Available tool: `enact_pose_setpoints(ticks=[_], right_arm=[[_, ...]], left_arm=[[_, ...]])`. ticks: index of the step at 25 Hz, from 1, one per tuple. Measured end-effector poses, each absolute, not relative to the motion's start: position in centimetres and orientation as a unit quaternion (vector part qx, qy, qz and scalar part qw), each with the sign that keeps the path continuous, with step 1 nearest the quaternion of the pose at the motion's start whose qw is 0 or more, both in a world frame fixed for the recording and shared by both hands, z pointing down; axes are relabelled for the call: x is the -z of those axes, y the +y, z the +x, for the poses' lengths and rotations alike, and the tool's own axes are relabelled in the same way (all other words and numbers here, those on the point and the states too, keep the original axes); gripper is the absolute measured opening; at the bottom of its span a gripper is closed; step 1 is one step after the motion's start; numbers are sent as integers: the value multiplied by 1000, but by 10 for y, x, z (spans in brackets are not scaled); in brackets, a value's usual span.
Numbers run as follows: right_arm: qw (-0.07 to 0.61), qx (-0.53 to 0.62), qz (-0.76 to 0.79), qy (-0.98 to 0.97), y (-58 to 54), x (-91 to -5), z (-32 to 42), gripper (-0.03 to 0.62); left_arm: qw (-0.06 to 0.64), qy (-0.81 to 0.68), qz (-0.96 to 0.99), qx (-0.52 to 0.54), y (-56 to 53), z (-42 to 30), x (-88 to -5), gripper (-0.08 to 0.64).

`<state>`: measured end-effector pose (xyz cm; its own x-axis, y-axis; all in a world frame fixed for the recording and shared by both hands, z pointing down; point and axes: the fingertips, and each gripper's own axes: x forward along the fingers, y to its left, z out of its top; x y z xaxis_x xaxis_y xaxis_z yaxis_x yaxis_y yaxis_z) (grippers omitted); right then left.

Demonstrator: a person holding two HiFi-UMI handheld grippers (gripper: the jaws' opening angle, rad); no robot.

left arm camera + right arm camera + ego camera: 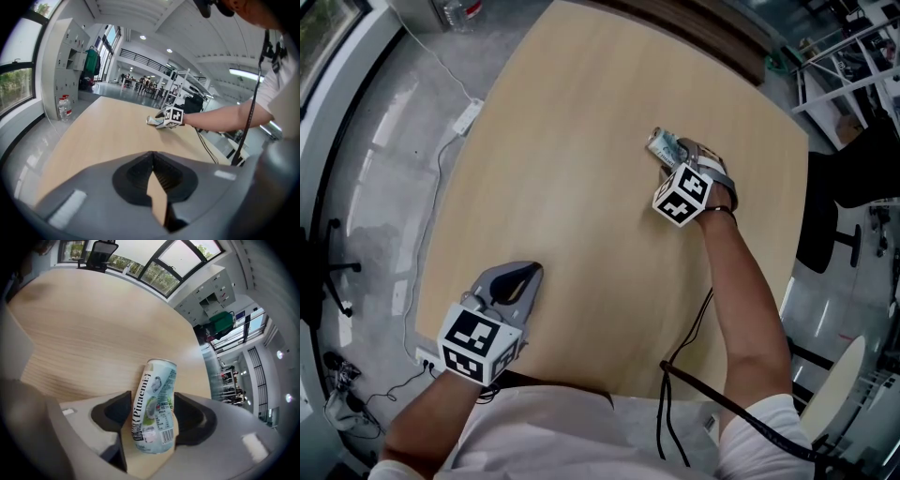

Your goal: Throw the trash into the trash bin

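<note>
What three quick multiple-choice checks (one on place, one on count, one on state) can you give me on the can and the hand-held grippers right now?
1. Where is the can?
A) On the floor
B) On the table, between the jaws of the right hand-held gripper
C) Inside a bin

2. How many cans are on the table?
A) One
B) Two
C) Three

3. The jaws of the left hand-held gripper are:
A) wide apart
B) closed on a cup
C) together, with nothing between them

Key:
1 B: the right gripper view shows the can on the wood between the jaws.
2 A: the head view shows a single can.
3 C: the left gripper view shows the jaws meeting, empty.
</note>
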<state>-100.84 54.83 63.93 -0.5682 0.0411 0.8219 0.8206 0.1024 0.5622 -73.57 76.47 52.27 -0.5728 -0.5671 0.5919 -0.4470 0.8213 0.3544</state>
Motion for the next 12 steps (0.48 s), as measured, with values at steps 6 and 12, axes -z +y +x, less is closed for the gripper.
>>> enact_pose_setpoints(ticks=[6, 12], right_arm=[[373, 554, -375, -643, 548, -643, -1005, 212], [383, 529, -378, -657, 545, -639, -1012, 159]], left_arm=[[366, -881, 289, 85, 761, -731, -524, 8], [366, -878, 296, 81, 755, -726, -523, 8]])
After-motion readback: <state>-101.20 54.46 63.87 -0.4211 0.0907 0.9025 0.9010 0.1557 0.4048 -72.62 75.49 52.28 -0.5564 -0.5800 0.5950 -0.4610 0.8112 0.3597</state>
